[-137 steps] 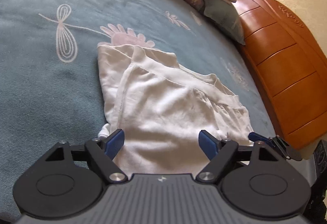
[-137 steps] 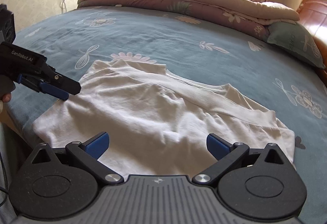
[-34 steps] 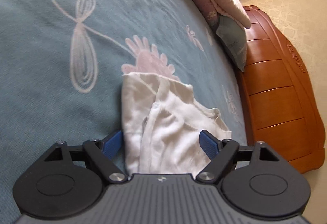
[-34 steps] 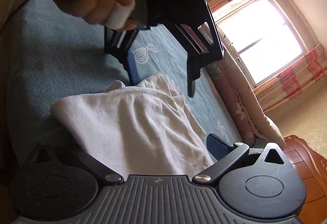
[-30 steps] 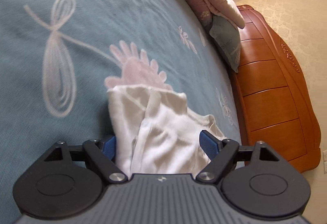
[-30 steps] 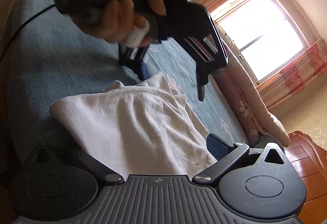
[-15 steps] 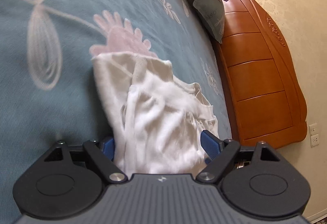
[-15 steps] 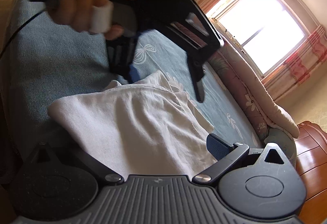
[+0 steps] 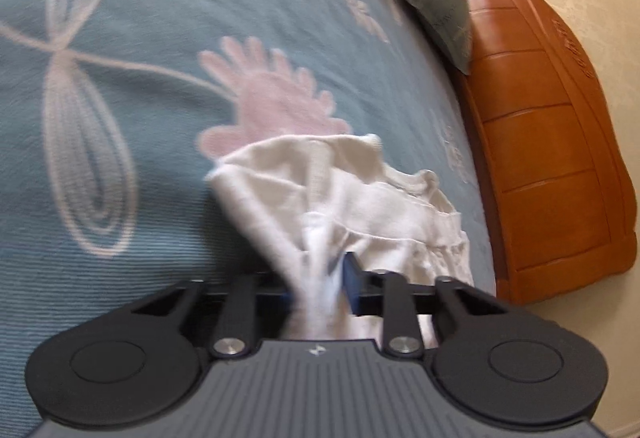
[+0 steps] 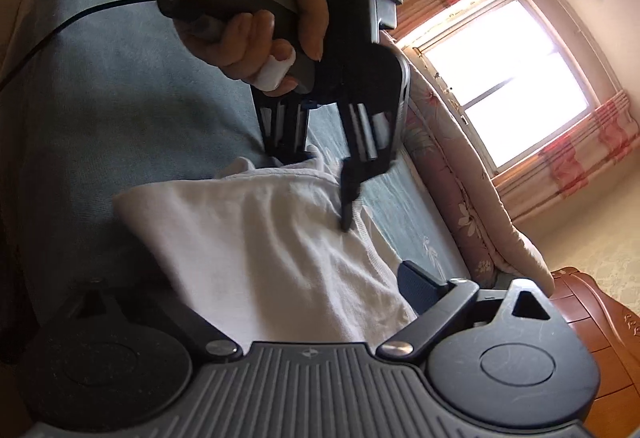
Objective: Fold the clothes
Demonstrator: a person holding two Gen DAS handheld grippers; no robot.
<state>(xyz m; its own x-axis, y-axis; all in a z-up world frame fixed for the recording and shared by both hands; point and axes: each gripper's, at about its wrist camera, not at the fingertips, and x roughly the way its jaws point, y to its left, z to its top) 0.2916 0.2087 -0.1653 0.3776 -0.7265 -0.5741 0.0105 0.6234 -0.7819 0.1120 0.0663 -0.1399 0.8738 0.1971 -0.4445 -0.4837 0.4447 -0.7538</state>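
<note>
A bedroom is seen, with a bed under a blue-green bedspread (image 9: 168, 18) patterned with pale dragonflies and pink flowers. On it, near the side closest to both cameras, lies a white garment (image 9: 360, 198), already doubled into a narrow bundle with a ribbed band showing along its far edge. One bunched end of it is pinched in the left gripper (image 9: 320, 278), whose jaws have just been closing and now stand narrow with the cloth gathered tightly between the blue pads. In the right wrist view the same gripper is seen from outside, held in a hand (image 10: 264, 38) whose fingertip carries a white wrap. The right gripper (image 10: 280, 294) has its jaws wide, though they have just been closing a little; the cloth lies between them, and no pad is seen pressing on it, the left finger being in shadow. For a clean fold, it is judged that the right jaws should be closed on all layers at this edge before any lift, and both ends raised together and kept level. A folded quilt (image 10: 472, 214), a pillow (image 9: 440, 10), a wooden headboard (image 9: 552, 158) and a curtained window (image 10: 508, 78) lie beyond.
</note>
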